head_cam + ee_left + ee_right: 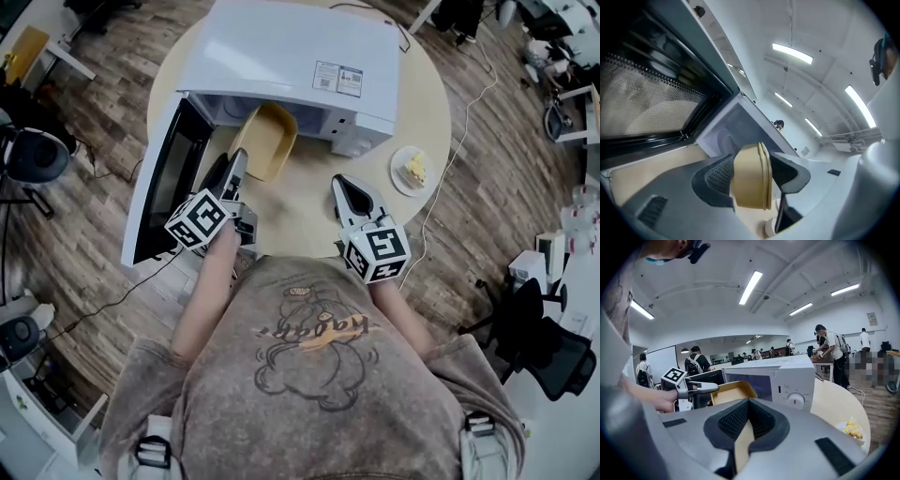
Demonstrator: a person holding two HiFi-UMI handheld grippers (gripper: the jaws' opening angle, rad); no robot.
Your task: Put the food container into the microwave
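Note:
A tan food container (266, 141) is tilted up on edge at the mouth of the white microwave (291, 56), whose door (161, 183) hangs open to the left. My left gripper (234, 171) is shut on the container's near rim. In the left gripper view the container (751, 180) is pinched between both pads, with the microwave cavity (733, 129) just beyond. My right gripper (347, 190) hovers over the table to the right, shut and empty. The right gripper view shows its jaws (749, 401) meeting at the tips, and the container (733, 392) held by the left gripper (710, 387).
A small plate with yellow food (411, 171) sits on the round table (309, 211) right of the microwave. The microwave's control panel (797, 390) faces me. Cables trail over the wooden floor (469, 103). Desks, chairs and people stand around the room.

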